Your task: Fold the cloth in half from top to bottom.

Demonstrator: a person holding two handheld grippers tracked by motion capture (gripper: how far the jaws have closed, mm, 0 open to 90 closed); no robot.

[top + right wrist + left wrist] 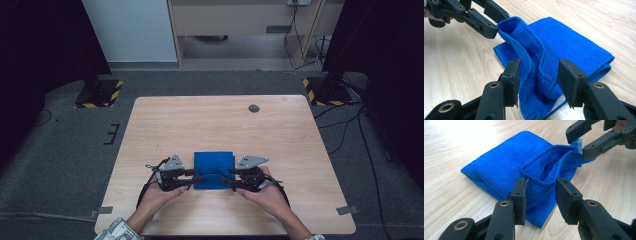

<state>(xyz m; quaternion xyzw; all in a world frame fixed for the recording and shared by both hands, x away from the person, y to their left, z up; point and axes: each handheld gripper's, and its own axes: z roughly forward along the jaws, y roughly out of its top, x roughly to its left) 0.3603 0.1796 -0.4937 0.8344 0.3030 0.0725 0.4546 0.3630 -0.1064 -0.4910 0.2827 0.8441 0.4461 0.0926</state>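
Both grippers sit at the table's near edge, with a folded blue cloth lying between them. Its top layer is lifted into a ridge. Left gripper jaws stand apart around one end of that ridge; right gripper jaws likewise straddle the other, not pinching.
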